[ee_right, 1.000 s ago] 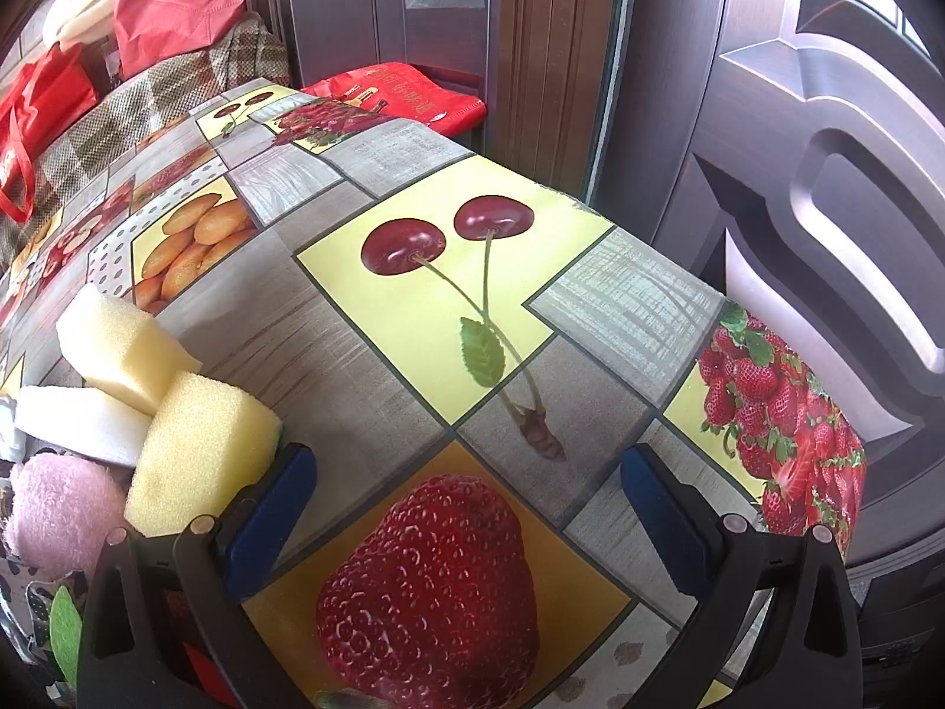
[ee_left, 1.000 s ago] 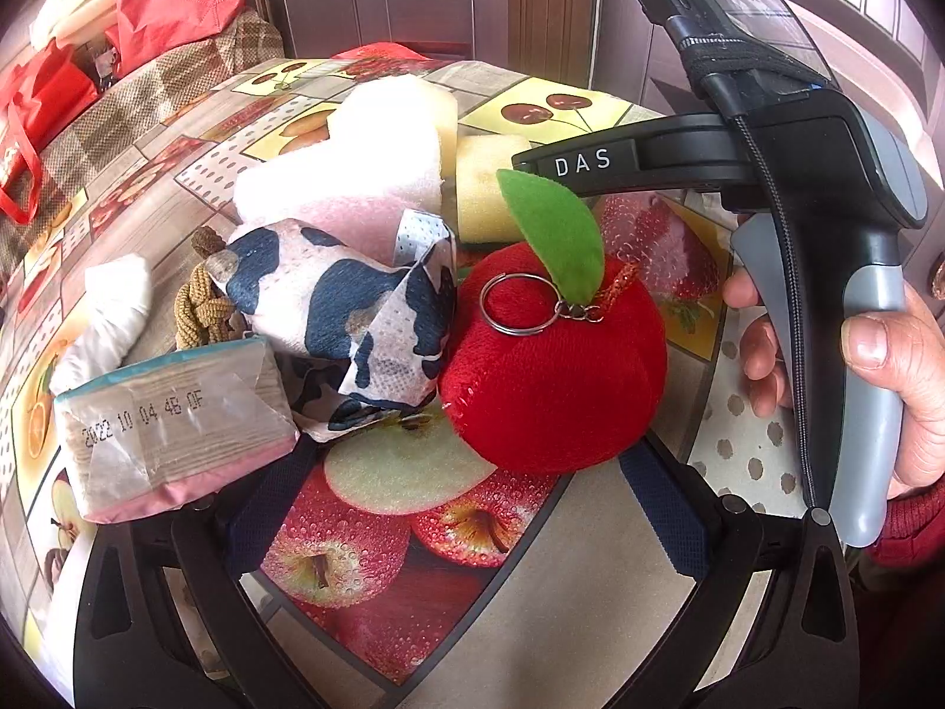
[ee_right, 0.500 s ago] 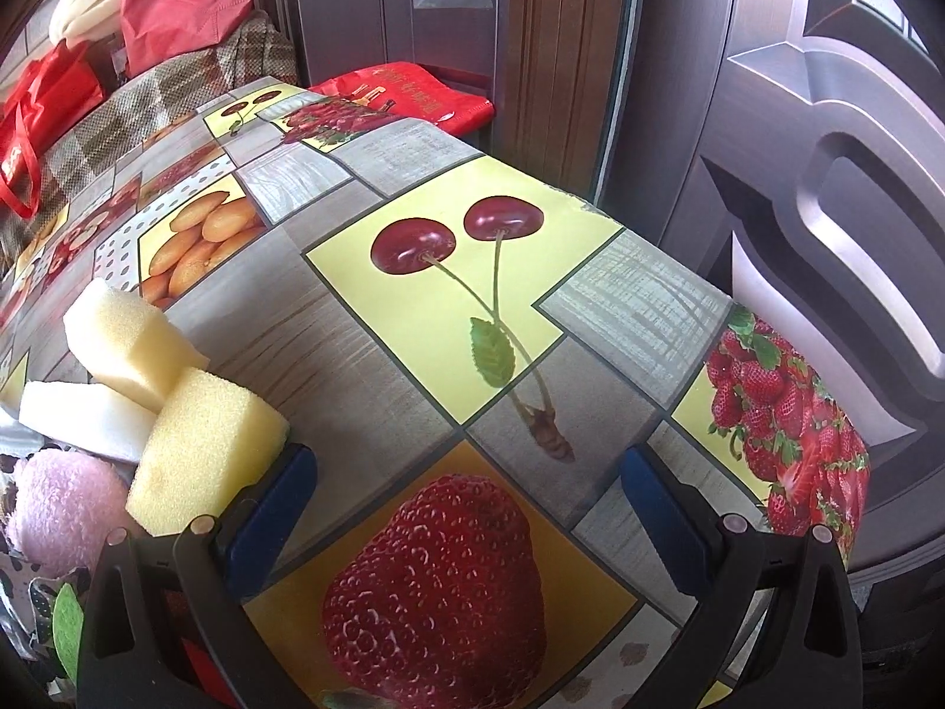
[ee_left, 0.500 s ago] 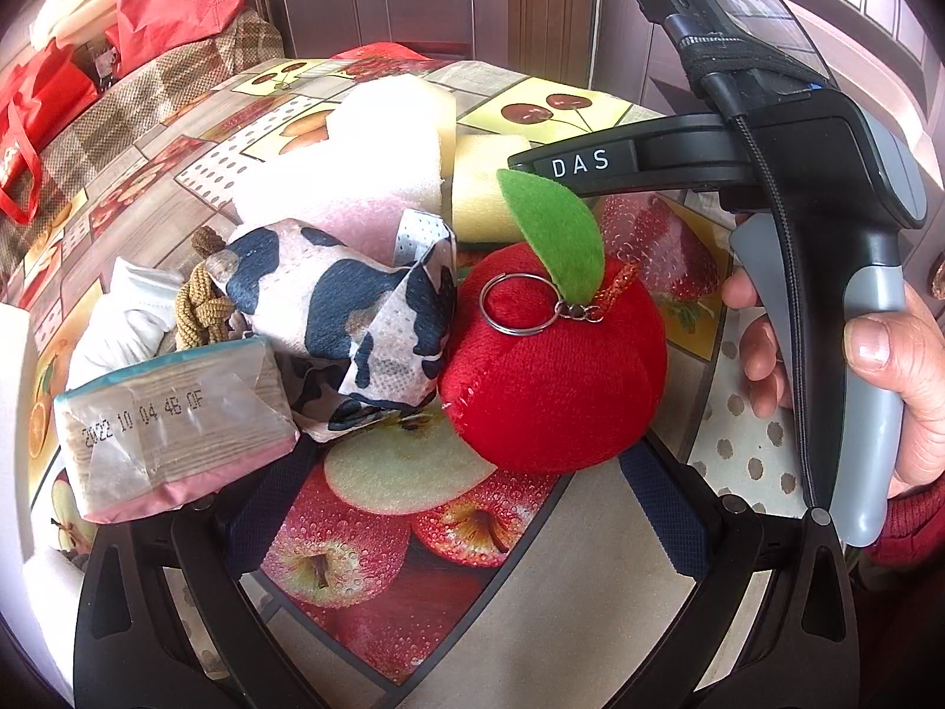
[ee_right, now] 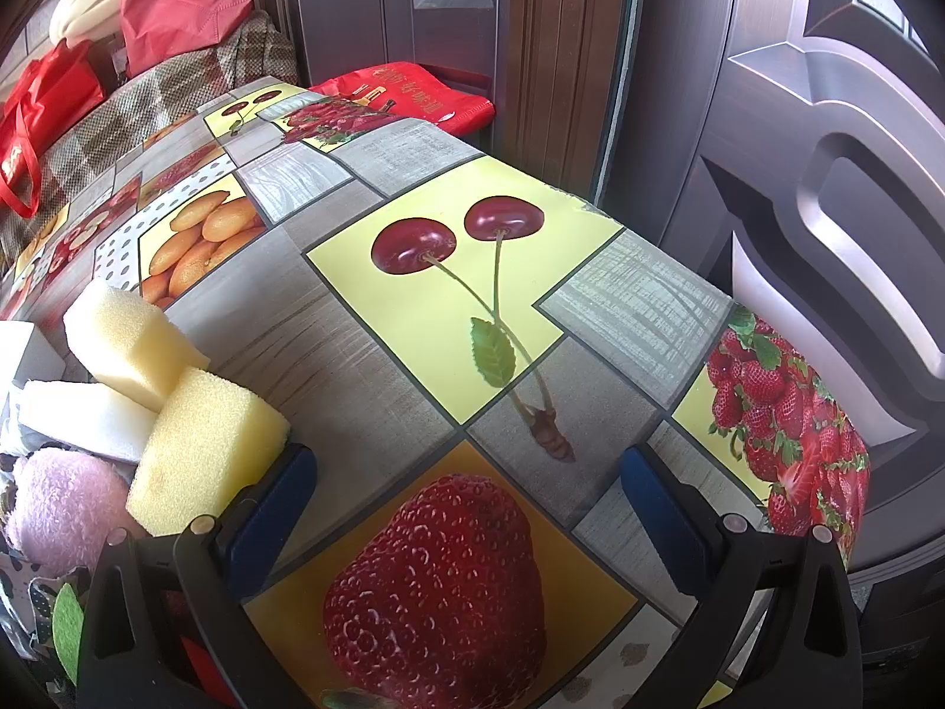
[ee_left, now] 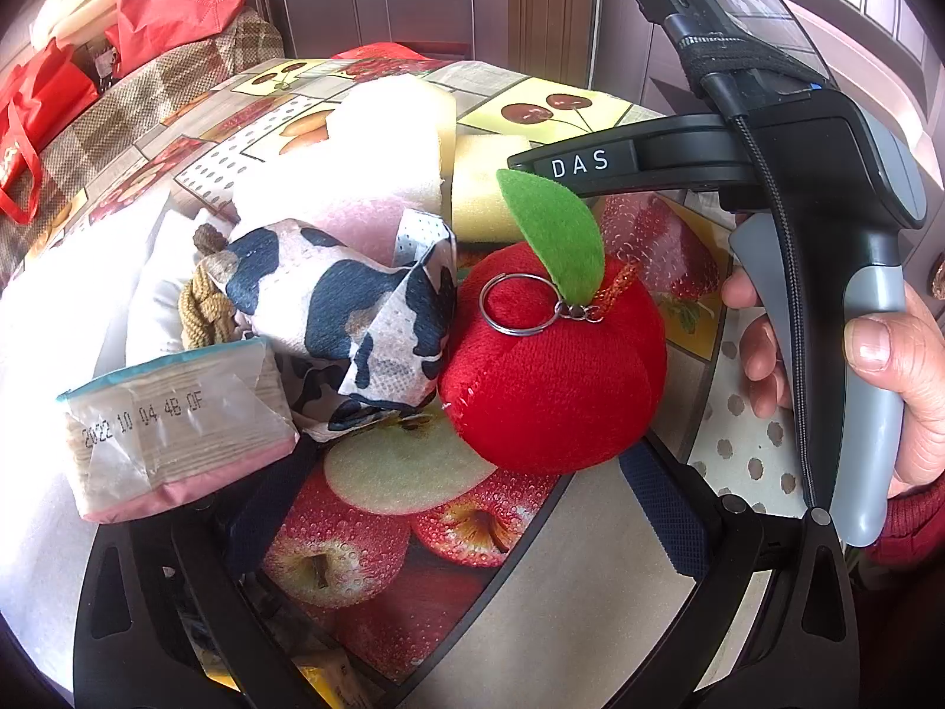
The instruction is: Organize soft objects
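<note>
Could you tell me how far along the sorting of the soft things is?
Nothing looks sorted yet. The red plush apple, cow-print cloth and yellow foam sponges lie in one heap. Nothing is in hand: the left claw and right claw are open and empty. Everything remains.

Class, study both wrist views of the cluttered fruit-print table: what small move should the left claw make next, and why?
Probably ease the left claw forward around the red plush apple and close. Its fingers are spread and empty, and the apple sits just ahead between them, touching the cow-print cloth. The right claw is open over bare tablecloth.
</note>
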Action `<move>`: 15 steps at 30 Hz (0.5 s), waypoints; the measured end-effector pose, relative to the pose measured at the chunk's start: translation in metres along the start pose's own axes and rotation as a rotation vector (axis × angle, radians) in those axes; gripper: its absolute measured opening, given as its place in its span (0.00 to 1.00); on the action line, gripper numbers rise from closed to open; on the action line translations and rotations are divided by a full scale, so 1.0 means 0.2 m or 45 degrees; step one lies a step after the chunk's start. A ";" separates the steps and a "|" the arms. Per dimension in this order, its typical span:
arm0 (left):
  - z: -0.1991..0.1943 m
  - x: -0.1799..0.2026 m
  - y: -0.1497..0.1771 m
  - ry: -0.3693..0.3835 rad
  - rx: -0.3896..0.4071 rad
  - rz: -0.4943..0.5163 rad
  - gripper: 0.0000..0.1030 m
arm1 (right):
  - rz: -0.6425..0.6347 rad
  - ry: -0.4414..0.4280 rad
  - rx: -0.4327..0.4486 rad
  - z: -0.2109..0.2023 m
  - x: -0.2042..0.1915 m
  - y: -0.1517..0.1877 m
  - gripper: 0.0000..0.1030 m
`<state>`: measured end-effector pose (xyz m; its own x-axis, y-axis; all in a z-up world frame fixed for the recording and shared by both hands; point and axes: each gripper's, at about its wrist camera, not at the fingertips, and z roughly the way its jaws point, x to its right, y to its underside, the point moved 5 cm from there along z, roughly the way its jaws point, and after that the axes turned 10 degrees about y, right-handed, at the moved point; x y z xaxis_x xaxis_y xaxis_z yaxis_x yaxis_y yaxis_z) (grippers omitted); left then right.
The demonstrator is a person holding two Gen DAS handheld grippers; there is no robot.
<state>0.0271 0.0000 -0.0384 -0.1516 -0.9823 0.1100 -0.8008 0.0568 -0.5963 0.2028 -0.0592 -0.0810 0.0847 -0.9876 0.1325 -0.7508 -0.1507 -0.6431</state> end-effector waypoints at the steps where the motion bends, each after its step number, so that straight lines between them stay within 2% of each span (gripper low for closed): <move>1: 0.00 0.00 0.00 0.000 0.000 0.000 0.99 | 0.000 -0.001 0.000 0.00 0.00 0.00 1.00; 15: 0.00 0.00 0.00 0.000 0.000 0.000 0.99 | -0.008 0.005 0.008 0.01 -0.02 0.00 1.00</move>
<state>0.0271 0.0001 -0.0384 -0.1515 -0.9823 0.1101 -0.8007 0.0567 -0.5964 0.2034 -0.0557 -0.0824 0.0870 -0.9864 0.1397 -0.7462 -0.1574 -0.6468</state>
